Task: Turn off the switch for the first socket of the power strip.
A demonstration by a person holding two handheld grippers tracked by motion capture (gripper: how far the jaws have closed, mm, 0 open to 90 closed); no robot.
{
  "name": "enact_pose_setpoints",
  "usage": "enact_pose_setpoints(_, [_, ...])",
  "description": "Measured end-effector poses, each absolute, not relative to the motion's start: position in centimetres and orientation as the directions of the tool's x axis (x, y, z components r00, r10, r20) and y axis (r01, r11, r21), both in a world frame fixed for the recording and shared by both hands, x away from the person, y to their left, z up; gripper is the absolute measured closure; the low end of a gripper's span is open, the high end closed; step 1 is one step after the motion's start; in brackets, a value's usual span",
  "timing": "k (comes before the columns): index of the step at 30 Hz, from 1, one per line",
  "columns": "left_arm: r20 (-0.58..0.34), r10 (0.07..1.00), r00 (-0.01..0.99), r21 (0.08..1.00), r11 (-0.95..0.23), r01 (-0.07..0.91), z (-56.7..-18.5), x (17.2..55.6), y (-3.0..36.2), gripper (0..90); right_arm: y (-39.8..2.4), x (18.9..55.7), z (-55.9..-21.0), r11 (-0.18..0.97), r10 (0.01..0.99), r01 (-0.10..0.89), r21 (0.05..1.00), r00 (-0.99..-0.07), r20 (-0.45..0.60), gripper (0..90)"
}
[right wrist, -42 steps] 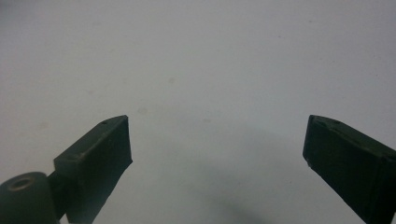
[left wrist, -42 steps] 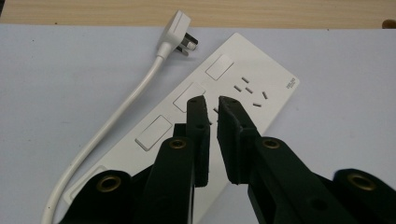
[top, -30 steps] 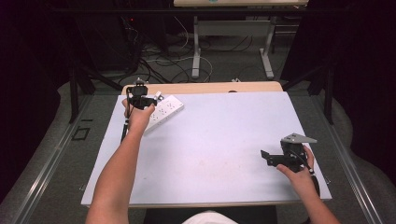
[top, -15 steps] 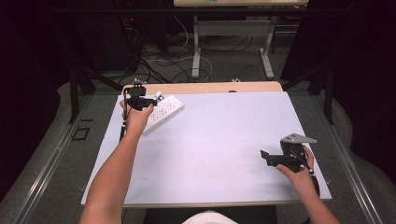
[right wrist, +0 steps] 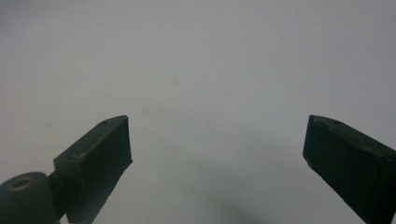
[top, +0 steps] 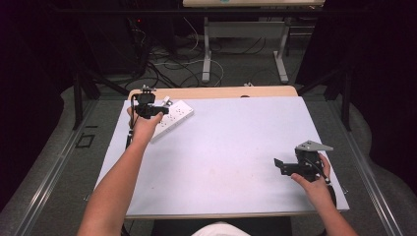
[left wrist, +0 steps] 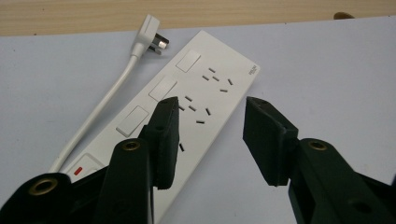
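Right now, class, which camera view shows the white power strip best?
The left gripper view: the power strip lies close up, with its sockets, switches, plug and cord plain. In the high view it is small at the table's far left, partly behind the left hand-held gripper. The right gripper view faces bare table.

The pale grey surface point(top: 231, 147) carries a white power strip point(top: 173, 118) at its far-left corner; its cord point(left wrist: 100, 112) and plug point(left wrist: 148, 35) apparently lie alongside.

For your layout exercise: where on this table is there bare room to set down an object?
The pale grey table top is bare between the white power strip and right gripper. The far-left corner is crowded: strip, left gripper.
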State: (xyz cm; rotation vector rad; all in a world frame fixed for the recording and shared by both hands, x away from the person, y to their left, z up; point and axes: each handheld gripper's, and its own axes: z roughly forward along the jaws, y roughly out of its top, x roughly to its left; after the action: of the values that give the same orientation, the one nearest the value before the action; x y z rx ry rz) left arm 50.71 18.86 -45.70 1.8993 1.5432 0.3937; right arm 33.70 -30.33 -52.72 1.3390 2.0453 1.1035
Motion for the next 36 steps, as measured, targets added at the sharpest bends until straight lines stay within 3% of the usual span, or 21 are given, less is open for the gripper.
enact_pose_setpoints(17, [-0.169, 0.91, 0.378, 0.66, -0.18, 0.73, -44.8, 48.9, 17.3, 38.0, -30.2, 33.6, -52.6, 0.197, 0.906, 0.542, 0.817, -0.418, 0.059, 7.1])
enact_pose_setpoints(36, [-0.23, 0.851, 0.473, 0.679, -0.208, 0.704, -43.9, 46.0, 17.4, 30.3, -30.2, 33.6, -52.6, 0.198, 0.908, 0.544, 0.815, -0.415, 0.057, 7.1])
